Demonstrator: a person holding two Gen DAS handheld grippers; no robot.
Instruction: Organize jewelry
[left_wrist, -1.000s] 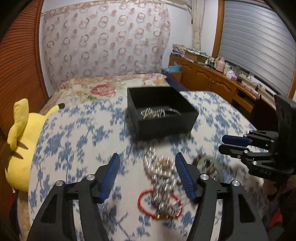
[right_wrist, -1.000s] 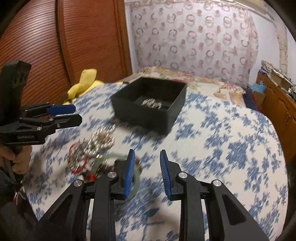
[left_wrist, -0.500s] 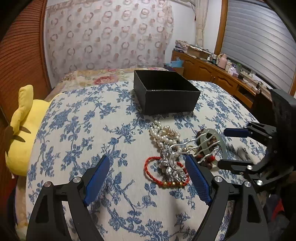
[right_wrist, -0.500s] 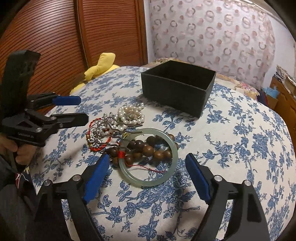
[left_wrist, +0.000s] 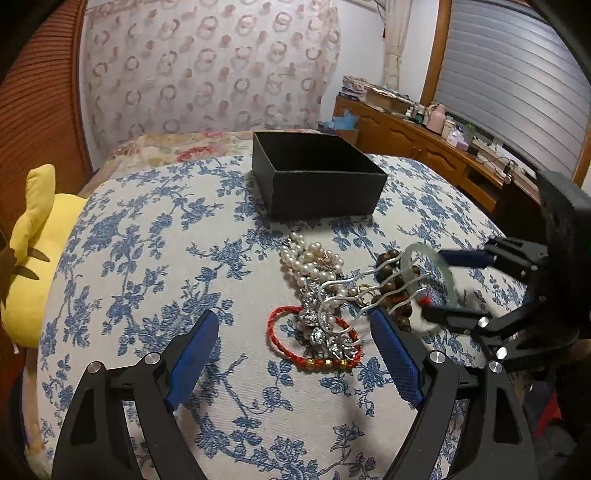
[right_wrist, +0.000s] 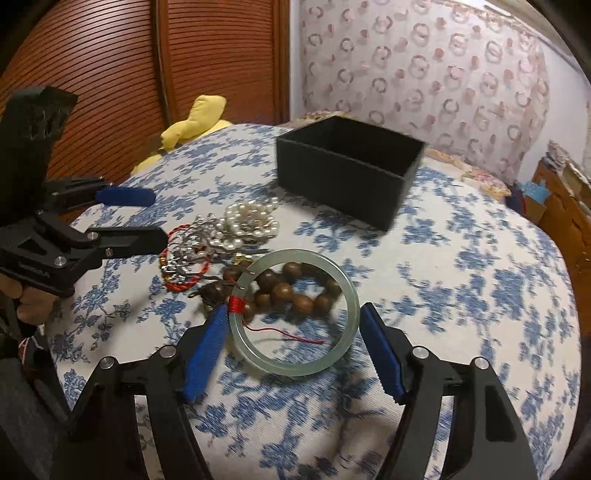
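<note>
While both my left fingers (left_wrist: 295, 354) and right fingers (right_wrist: 295, 341) gape wide holding nothing, one jade bangle (right_wrist: 295, 314), one wooden-bead bracelet (right_wrist: 295, 291) and one red cord (left_wrist: 291, 350) lie at six o'clock from one black box (left_wrist: 317, 177).

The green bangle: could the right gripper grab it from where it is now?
Probably yes. The right gripper is open, its fingers either side of the bangle, with nothing over it; brown beads lie partly inside the ring.

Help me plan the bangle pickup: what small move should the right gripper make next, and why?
Probably close the right gripper on the green bangle. Its jaws are open on either side of the ring, which lies on the bedspread over the wooden beads; the black box waits beyond.
</note>
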